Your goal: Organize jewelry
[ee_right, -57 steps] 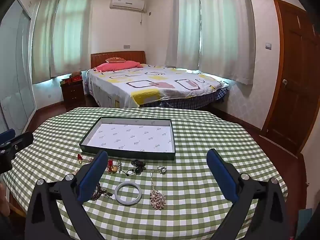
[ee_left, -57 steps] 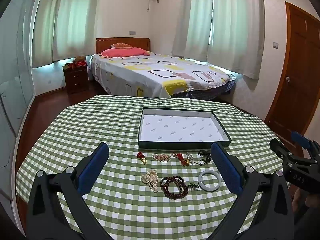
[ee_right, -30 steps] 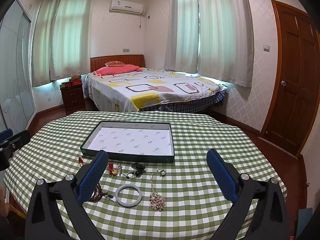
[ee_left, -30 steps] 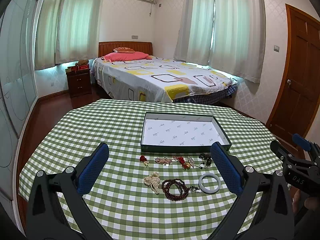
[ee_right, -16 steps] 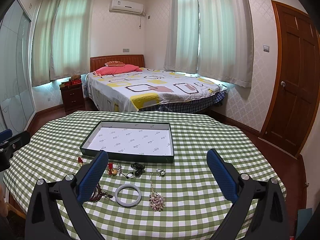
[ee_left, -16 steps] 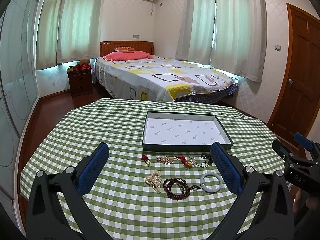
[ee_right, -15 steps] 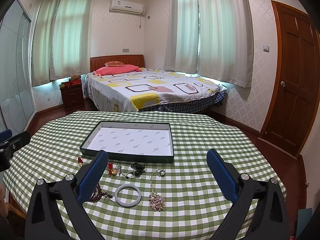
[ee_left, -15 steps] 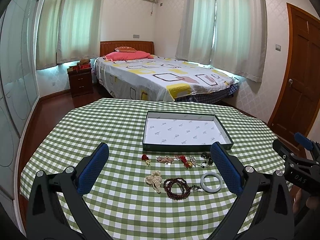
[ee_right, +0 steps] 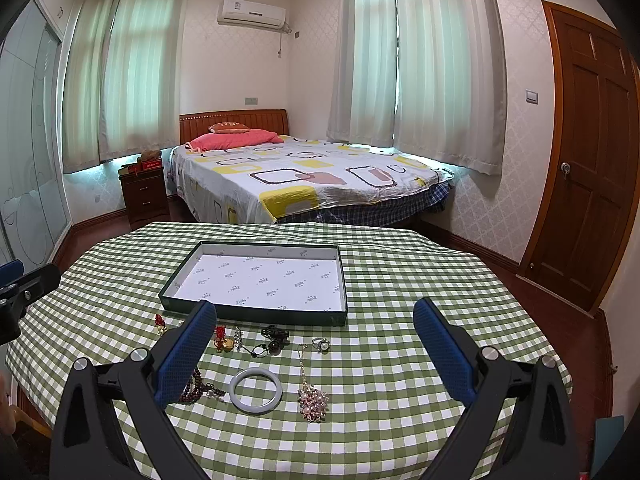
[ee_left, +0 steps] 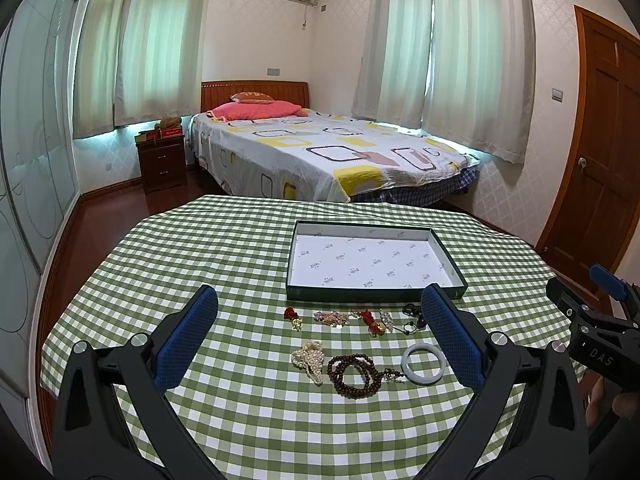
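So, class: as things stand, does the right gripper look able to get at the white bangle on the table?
Probably yes. The right gripper is open and holds nothing, and the white bangle lies flat on the tablecloth just ahead of it, apart from the brown beads and the pendant, with nothing over it.

My table wears a green-and-white checked cloth (ee_left: 240,264). On it sits a dark green tray (ee_left: 376,294) lined with white paper printed with small grey marks. The bangle (ee_right: 256,391) is pale milky white, the bead bracelet (ee_left: 354,370) dark reddish brown, the pearl strand (ee_left: 308,360) cream. A small red-and-gold charm (ee_left: 293,317) lies nearer the tray. My fingers' pads (ee_left: 188,338) are blue on black frames.
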A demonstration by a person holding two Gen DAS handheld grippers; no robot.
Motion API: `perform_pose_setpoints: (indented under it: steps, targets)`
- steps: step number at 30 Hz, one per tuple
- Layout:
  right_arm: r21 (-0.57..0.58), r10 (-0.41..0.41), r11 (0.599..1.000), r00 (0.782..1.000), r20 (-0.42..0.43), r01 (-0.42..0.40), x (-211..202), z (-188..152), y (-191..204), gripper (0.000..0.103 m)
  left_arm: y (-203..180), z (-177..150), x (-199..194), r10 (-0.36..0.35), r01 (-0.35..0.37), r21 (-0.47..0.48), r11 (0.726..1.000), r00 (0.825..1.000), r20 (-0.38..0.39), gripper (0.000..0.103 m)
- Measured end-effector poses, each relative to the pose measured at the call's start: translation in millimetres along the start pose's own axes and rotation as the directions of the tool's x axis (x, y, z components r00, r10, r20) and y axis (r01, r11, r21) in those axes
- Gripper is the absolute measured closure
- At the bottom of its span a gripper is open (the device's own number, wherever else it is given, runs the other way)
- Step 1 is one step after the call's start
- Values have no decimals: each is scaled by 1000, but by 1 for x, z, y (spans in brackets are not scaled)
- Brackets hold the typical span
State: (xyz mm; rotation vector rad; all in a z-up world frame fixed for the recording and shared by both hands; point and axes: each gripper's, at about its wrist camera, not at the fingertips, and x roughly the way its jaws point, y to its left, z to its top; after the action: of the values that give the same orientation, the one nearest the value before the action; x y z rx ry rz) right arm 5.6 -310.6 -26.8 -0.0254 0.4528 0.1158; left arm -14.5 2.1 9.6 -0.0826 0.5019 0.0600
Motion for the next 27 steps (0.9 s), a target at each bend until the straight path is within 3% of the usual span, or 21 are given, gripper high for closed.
perform_pose_setpoints:
  steps: [27]
  targets:
    - [-3, -3, 1000, 1000, 0, 3, -2, 0, 0, 7, 1, 0, -1, 0, 0, -1, 1000, 1000, -1, 4]
